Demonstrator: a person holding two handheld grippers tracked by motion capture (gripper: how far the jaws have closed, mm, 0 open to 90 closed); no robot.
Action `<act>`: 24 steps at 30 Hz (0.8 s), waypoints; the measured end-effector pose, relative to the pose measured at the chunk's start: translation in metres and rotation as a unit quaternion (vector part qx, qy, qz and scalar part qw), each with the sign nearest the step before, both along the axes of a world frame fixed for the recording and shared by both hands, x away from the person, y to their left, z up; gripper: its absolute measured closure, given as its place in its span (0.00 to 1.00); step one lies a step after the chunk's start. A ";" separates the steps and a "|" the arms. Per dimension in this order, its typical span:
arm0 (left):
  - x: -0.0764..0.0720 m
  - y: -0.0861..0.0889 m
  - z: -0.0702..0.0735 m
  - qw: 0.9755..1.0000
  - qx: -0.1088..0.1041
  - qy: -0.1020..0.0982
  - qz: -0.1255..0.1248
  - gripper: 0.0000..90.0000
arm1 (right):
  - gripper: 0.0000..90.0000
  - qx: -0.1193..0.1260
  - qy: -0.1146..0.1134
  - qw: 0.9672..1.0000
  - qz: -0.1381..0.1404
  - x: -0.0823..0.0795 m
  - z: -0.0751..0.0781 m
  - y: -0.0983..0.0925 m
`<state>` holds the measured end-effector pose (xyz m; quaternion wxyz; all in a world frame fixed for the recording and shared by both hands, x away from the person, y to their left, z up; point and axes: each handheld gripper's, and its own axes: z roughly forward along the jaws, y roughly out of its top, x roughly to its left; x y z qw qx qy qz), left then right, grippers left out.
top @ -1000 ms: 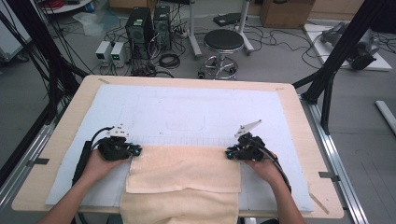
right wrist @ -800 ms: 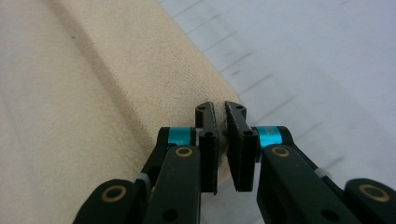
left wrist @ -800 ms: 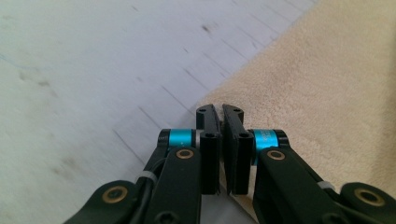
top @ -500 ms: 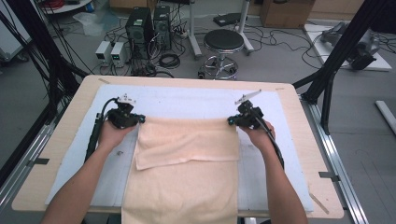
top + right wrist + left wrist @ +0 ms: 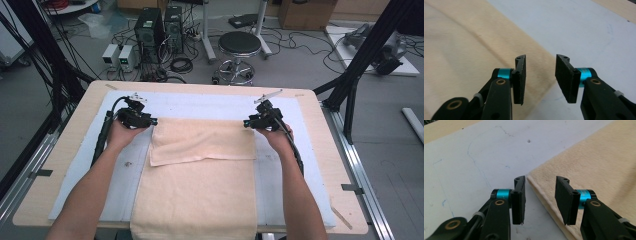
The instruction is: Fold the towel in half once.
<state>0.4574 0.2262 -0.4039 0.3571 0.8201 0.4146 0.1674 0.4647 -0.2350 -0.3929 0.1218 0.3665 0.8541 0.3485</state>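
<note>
A beige towel (image 5: 200,190) lies on the white mat and hangs over the table's near edge. Its far part is folded back into a flap (image 5: 202,142). My left gripper (image 5: 150,121) sits at the flap's far left corner and my right gripper (image 5: 248,123) at its far right corner. Both sets of jaws have just been opening. In the left gripper view the left gripper (image 5: 540,200) stands open over the towel's hemmed edge (image 5: 541,192), pads clear of it. The right gripper (image 5: 540,78) likewise stands open above the towel corner (image 5: 536,62).
The white mat (image 5: 200,106) covers a wooden table (image 5: 65,150). Bare mat stretches beyond the towel's far edge. Behind the table stand a round stool (image 5: 240,45), computer boxes (image 5: 150,27) and loose cables. Black frame poles (image 5: 370,45) rise at both sides.
Both grippers carried the towel's near edge away from the person, laying a folded flap. Their jaws then went from shut on the towel to open, leaving the corners on the mat.
</note>
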 end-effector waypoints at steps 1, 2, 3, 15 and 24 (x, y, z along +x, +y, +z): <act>-0.005 0.004 0.000 1.000 -0.011 -0.001 -0.009 0.66 | 0.67 0.007 -0.001 1.000 0.006 -0.004 0.000 0.000; -0.008 0.005 0.000 1.000 -0.019 0.003 -0.014 0.65 | 0.66 0.004 -0.010 1.000 0.016 -0.010 -0.002 0.002; -0.013 0.008 0.000 1.000 -0.025 0.002 -0.016 0.63 | 0.65 0.002 -0.011 1.000 0.022 -0.013 -0.003 0.003; -0.074 0.011 0.014 0.992 -0.078 -0.040 -0.091 0.57 | 0.60 0.007 -0.041 0.997 0.066 -0.072 -0.004 0.001; -0.096 0.009 -0.001 0.987 -0.081 -0.016 -0.135 0.57 | 0.55 -0.018 -0.035 0.995 0.088 -0.095 0.000 0.004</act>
